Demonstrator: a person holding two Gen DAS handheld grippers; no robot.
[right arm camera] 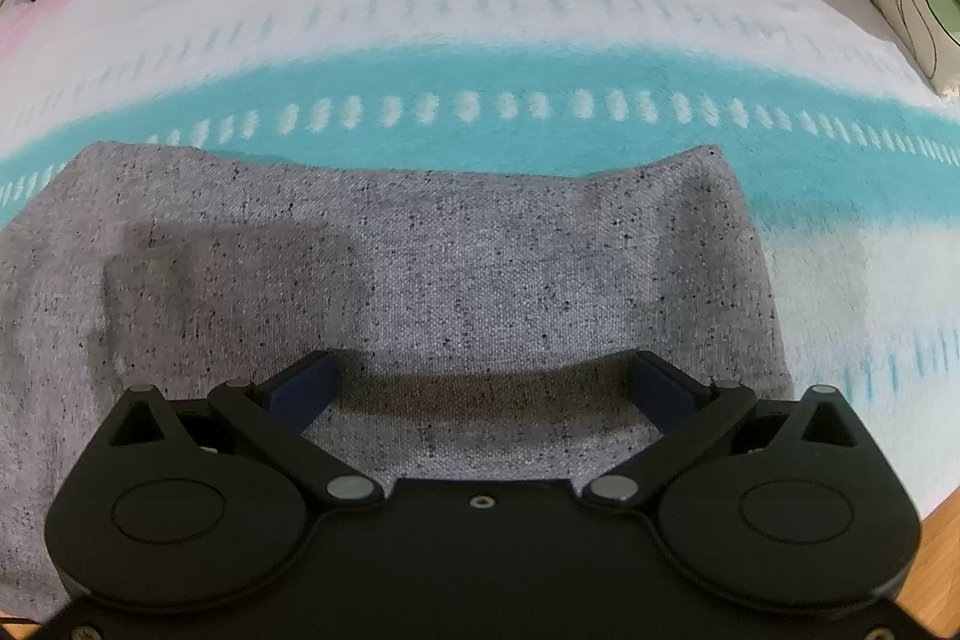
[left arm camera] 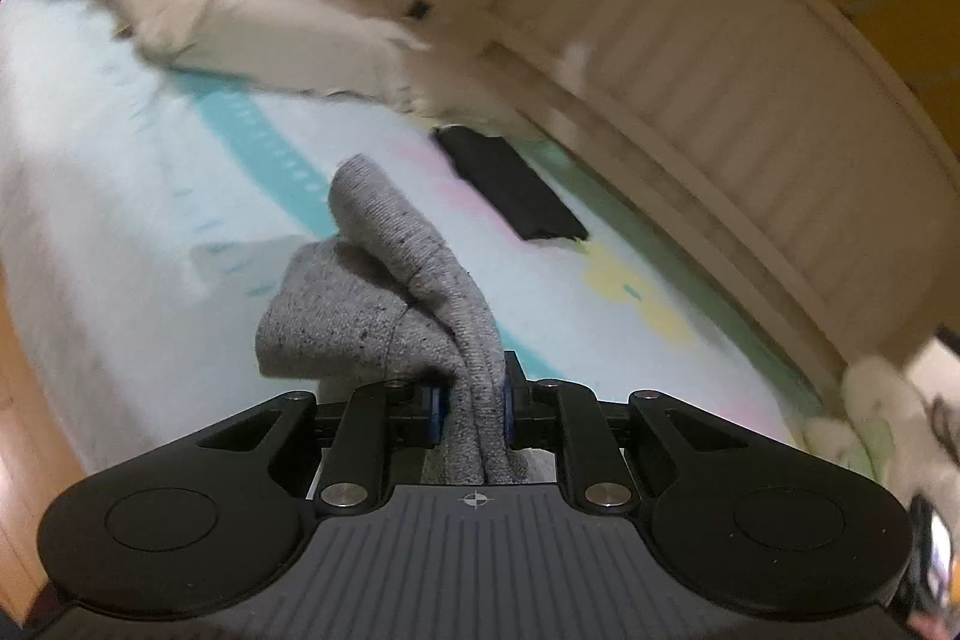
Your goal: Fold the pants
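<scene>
Left tongs (left arm camera: 471, 409) pinching a bunched fold of grey pants (left arm camera: 384, 304) above the bedspread (left arm camera: 120, 160), right tongs (right arm camera: 483, 388) spread over flat pants (pads apart), dark folded cloth (left arm camera: 510, 187) near headboard (left arm camera: 750, 112), pillow (left arm camera: 252, 28) beyond.

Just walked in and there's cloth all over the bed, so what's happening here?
A person with a gripper in each hand is folding grey speckled pants on a bed with a striped pastel cover. The left gripper is shut on a bunched fold of the grey fabric, lifted off the cover. The right gripper is open, pointing down over the flat part of the pants. A dark folded item lies farther off.
</scene>
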